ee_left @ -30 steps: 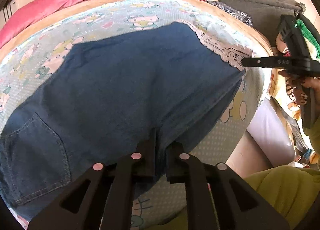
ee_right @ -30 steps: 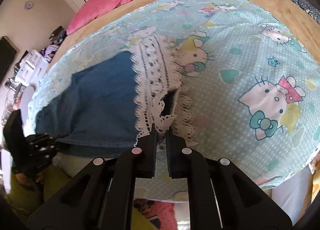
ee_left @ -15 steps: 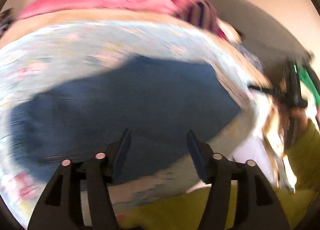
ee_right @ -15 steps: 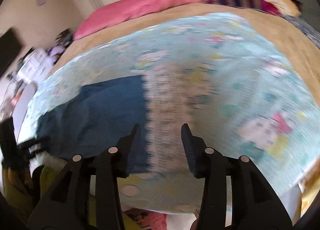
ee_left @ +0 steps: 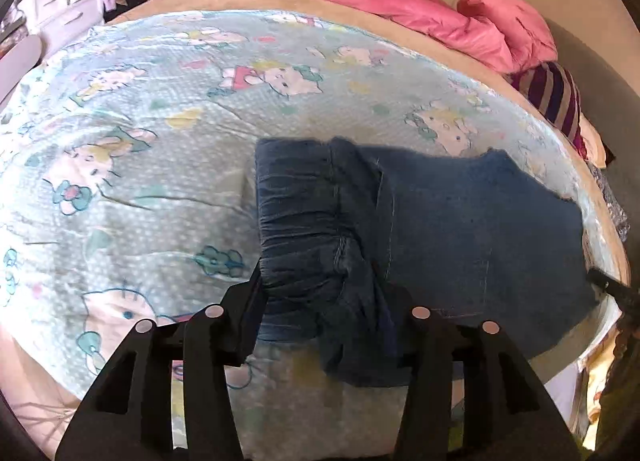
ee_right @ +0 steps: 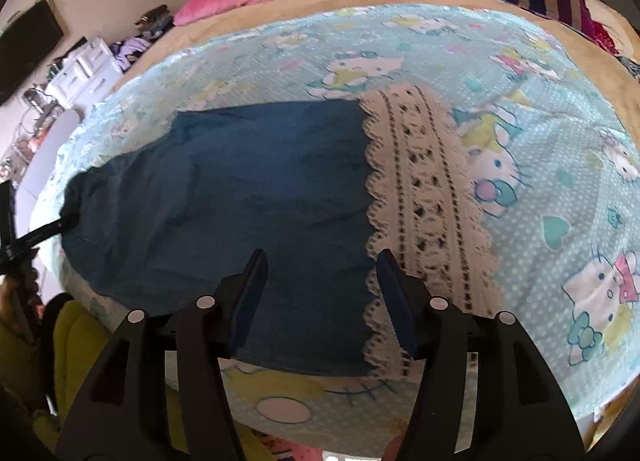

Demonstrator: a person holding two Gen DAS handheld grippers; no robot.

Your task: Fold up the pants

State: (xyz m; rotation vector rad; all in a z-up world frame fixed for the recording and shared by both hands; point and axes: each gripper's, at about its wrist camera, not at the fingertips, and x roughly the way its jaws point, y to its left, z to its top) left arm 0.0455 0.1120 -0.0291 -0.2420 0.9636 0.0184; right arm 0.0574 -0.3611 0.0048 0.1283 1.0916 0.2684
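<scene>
Blue denim pants [ee_left: 460,229] lie flat on the cartoon-cat blanket [ee_left: 160,121], elastic waistband [ee_left: 300,201] to the left. My left gripper [ee_left: 318,297] straddles the waistband's near corner. Its jaws are closing, with bunched denim between them that drapes over the right finger. In the right wrist view the pants [ee_right: 260,181] end in a white lace hem [ee_right: 420,201]. My right gripper [ee_right: 322,285] hovers over the leg just left of the lace, its jaws opening and holding nothing. Each gripper shows in the other's view: the right one [ee_left: 612,289], the left one [ee_right: 36,237].
A pink duvet [ee_left: 380,1] and a striped pillow [ee_left: 556,101] lie along the far side of the bed. White drawers [ee_left: 64,1] stand beyond the bed at the left. The person's yellow-green clothing [ee_right: 72,341] is at the near edge.
Both grippers were shut on the pants, the left on the denim, the right on the lace hem; both have let go and opened. The left has swung over to the waistband end.
</scene>
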